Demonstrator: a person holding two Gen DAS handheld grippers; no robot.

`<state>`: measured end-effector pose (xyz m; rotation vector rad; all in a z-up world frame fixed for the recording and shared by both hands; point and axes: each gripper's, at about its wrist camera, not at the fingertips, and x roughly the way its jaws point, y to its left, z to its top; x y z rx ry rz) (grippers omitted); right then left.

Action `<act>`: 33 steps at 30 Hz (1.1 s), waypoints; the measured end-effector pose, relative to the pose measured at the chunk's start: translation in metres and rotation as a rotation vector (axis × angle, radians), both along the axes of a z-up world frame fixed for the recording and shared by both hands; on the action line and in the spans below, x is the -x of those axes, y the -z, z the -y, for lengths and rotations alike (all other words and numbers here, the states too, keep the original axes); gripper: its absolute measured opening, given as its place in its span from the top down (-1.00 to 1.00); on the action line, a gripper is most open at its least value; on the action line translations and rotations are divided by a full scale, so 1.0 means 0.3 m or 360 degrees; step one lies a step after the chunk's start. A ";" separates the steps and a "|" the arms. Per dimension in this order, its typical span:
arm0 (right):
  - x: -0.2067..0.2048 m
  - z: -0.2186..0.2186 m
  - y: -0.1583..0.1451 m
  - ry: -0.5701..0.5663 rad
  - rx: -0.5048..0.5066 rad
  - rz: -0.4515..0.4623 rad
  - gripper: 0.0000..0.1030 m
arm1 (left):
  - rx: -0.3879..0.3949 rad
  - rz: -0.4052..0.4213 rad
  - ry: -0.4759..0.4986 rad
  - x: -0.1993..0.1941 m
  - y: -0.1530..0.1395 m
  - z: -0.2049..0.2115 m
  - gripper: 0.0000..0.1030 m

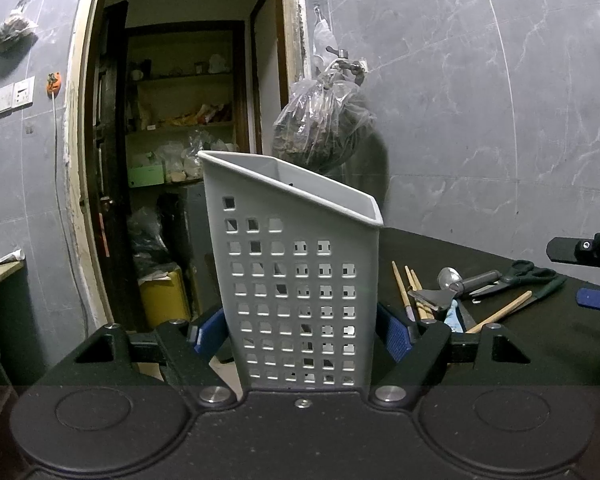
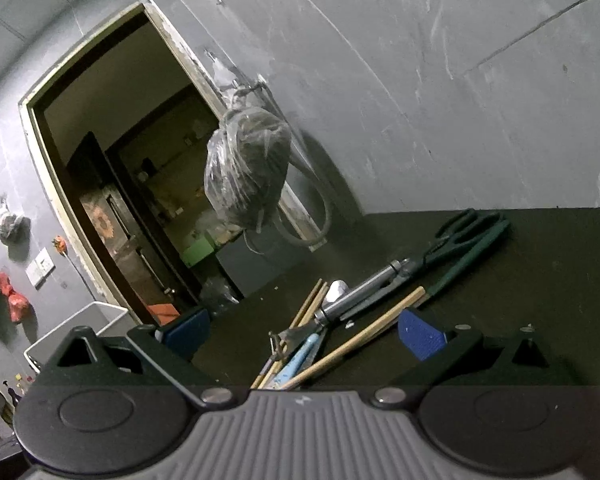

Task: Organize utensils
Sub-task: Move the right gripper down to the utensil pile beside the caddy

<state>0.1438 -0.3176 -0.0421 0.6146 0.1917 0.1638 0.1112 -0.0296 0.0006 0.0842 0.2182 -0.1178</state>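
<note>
Your left gripper (image 1: 302,332) has its blue pads clamped on both sides of the grey utensil holder (image 1: 296,264), which stands upright between the fingers, slanted rim up top, filling the middle of the left wrist view. Off at about 3 o'clock from the holder, the utensil pile sits on the dark table (image 1: 520,344): wooden chopsticks (image 1: 402,292), a metal spoon (image 1: 448,279), green-handled scissors (image 1: 516,278) and a light wooden stick (image 1: 500,314), all jumbled and touching. Your right gripper (image 2: 304,334) is spread wide with nothing pinched, its blue pads either side of that same pile; the chopsticks (image 2: 308,306) and the wooden stick (image 2: 364,334) run through the gap, scissors (image 2: 456,240) farther out at roughly 1 o'clock. Beyond that, a plastic bag (image 2: 246,172) hangs on the grey wall at 11 o'clock beside an open doorway (image 2: 132,184), and the holder's rim (image 2: 76,324) peeks in at 9 o'clock.
</note>
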 end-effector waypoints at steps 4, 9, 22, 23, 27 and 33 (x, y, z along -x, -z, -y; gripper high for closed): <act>-0.002 -0.001 0.004 0.0012 -0.0003 -0.0015 -1.00 | 0.0003 -0.0002 -0.0001 0.001 0.000 0.001 -0.54; -0.014 -0.004 0.000 0.0015 0.0005 -0.0050 -1.00 | 0.0001 -0.0003 0.0001 -0.001 0.001 0.001 -0.54; -0.252 0.063 -0.041 -0.0246 -0.0101 -0.0480 -1.00 | 0.0007 -0.0013 0.0010 0.000 -0.005 -0.004 -0.54; -0.269 0.066 -0.046 -0.0244 -0.0123 -0.0494 -1.00 | 0.0008 -0.0014 0.0011 -0.003 -0.007 -0.003 -0.54; -0.341 0.075 -0.058 -0.0204 -0.0181 -0.0553 -1.00 | 0.0007 -0.0015 0.0014 -0.007 -0.011 -0.003 -0.54; -0.457 0.063 -0.095 -0.0150 -0.0166 -0.0563 -1.00 | 0.0010 -0.0016 0.0017 -0.006 -0.012 -0.004 -0.54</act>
